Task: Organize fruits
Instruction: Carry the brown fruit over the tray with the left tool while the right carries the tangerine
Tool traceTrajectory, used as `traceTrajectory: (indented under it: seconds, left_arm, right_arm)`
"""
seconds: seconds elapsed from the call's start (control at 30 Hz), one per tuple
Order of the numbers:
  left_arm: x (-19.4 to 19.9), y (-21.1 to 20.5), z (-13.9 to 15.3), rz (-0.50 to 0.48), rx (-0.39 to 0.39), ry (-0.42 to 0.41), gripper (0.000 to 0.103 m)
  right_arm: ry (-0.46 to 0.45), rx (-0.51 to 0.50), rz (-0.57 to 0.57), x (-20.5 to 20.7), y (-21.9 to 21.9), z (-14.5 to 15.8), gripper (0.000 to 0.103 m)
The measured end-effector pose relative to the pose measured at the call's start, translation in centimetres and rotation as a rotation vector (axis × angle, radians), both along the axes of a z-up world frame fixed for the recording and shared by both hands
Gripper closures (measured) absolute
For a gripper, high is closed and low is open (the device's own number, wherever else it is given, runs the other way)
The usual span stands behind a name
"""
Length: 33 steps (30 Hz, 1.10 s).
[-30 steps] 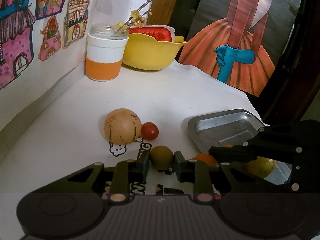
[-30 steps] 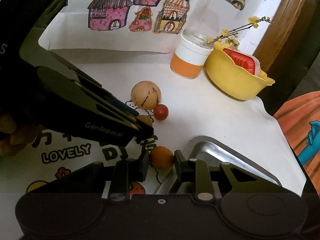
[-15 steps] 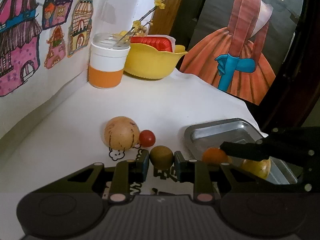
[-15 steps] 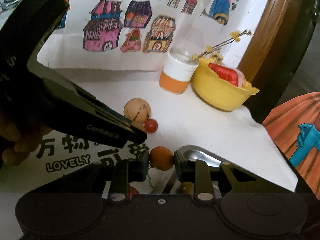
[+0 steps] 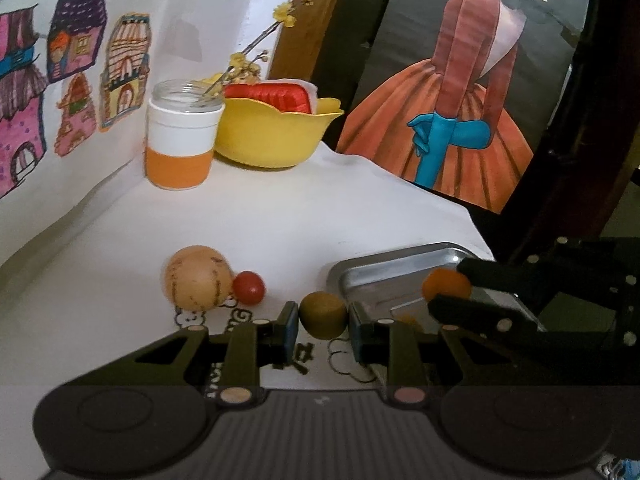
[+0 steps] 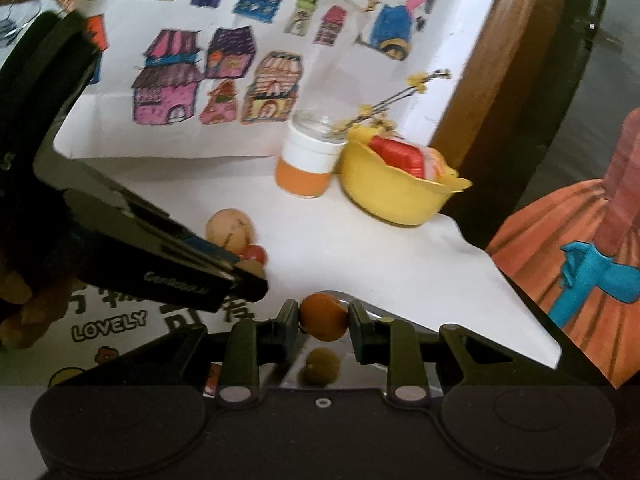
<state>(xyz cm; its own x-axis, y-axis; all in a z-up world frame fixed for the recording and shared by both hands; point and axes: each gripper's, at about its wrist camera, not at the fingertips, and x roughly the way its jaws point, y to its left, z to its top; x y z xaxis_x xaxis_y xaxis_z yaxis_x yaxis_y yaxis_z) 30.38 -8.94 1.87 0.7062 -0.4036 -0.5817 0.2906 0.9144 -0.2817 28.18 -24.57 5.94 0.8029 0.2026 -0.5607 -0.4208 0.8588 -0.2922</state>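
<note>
The left tool (image 5: pixel 323 322) is pinching a small olive-brown fruit (image 5: pixel 323 315) btwn its two fingers, holding it just above the white worktop (image 5: pixel 280 224), beside the near-left corner of the metal tray (image 5: pixel 400 276). The right tool (image 6: pixel 323 322) is gripping an orange fruit (image 6: pixel 323 317) the same way; in the left wrist view that orange one is hanging over the tray w/ the tool's black fingers closed on both sides of it. Below it, in the right wrist view, a yellowish round fruit (image 6: pixel 320 366) is sitting in the tray (blurred, so can't tell what kind).

On the worktop to the left of the tray, a big tan ball-shaped fruit (image 5: pixel 197 279) w/ dark streaks is resting, and a small red fruit (image 5: pixel 249 288) is touching its right side. Both are lying next to printed lettering on the cover.

Toward the back, a white-and-orange jar (image 5: pixel 180 148) is standing upright w/ a twig of yellow flowers (image 5: pixel 256 52) leaning out of it. Just beside it a yellow bowl (image 5: pixel 276 140) is holding something red (image 5: pixel 269 97). Coloured house drawings (image 5: pixel 76 80) are covering the wall behind, and a picture of a figure in an orange dress (image 5: pixel 456 120) is leaning at the right. A hand (image 6: pixel 16 308) is showing at the left edge of the right wrist view, behind the left tool.
</note>
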Motion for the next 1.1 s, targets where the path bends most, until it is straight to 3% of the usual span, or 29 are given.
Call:
traceTrajectory:
  seconds: [0.43,1.1]
  left_arm:
    - [-0.2,-2.6,0.7,-0.035,-0.001,-0.010,0.074]
    - [-2.6,-7.6,0.8,-0.145,0.017,-0.009,0.074]
  right_arm:
    - [-0.049,0.048,-0.109,-0.8,-4.8,1.2,0.074]
    - [-0.008,0.104,-0.224,-2.9,-10.1,-0.8,0.074]
